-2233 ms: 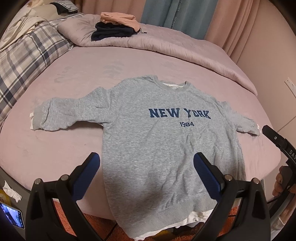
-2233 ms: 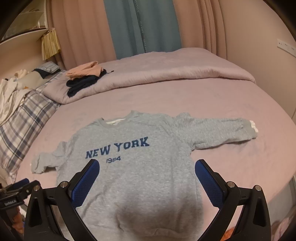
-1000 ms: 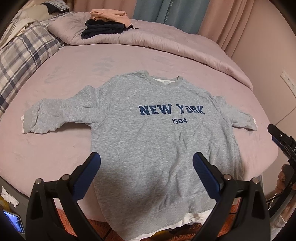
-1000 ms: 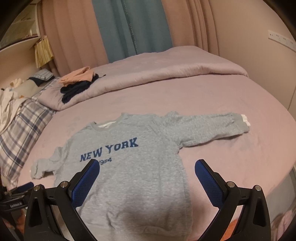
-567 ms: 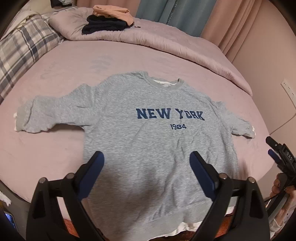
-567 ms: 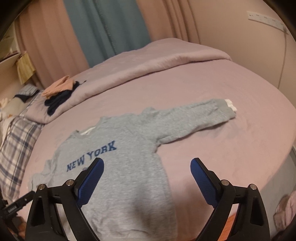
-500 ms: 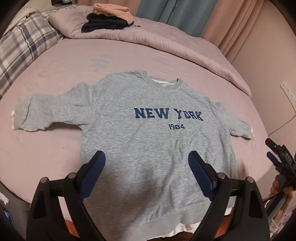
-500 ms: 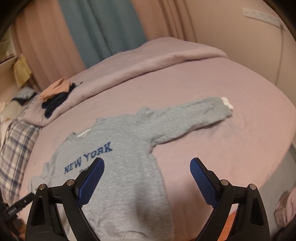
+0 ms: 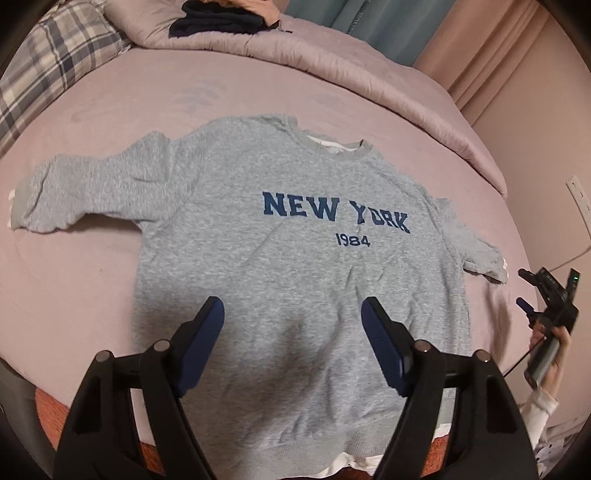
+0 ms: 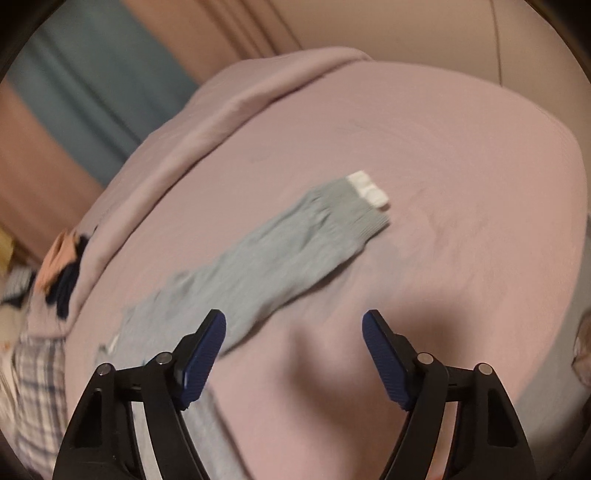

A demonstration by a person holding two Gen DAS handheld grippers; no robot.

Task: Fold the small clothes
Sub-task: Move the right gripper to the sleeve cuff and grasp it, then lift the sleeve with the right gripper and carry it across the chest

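A grey sweatshirt (image 9: 295, 266) printed "NEW YORK 1984" lies flat, front up, on the pink bed, with its hem hanging over the near edge. Its left sleeve (image 9: 85, 195) stretches out to the left. My left gripper (image 9: 293, 321) is open and empty above the lower chest of the sweatshirt. My right gripper (image 10: 293, 328) is open and empty above the bed, close to the right sleeve (image 10: 280, 258), whose grey cuff and white inner cuff (image 10: 367, 190) point to the far right. The right gripper also shows in the left wrist view (image 9: 546, 295), at the bed's right edge.
A folded pink duvet (image 9: 332, 62) lies across the back of the bed, with a pile of dark and peach clothes (image 9: 218, 14) on it. A plaid pillow (image 9: 48, 62) is at the left. Curtains (image 10: 74, 96) and a wall stand behind.
The left gripper has moved forward and lower over the sweatshirt. The right gripper has swung right and down toward the right sleeve; its view is blurred by motion.
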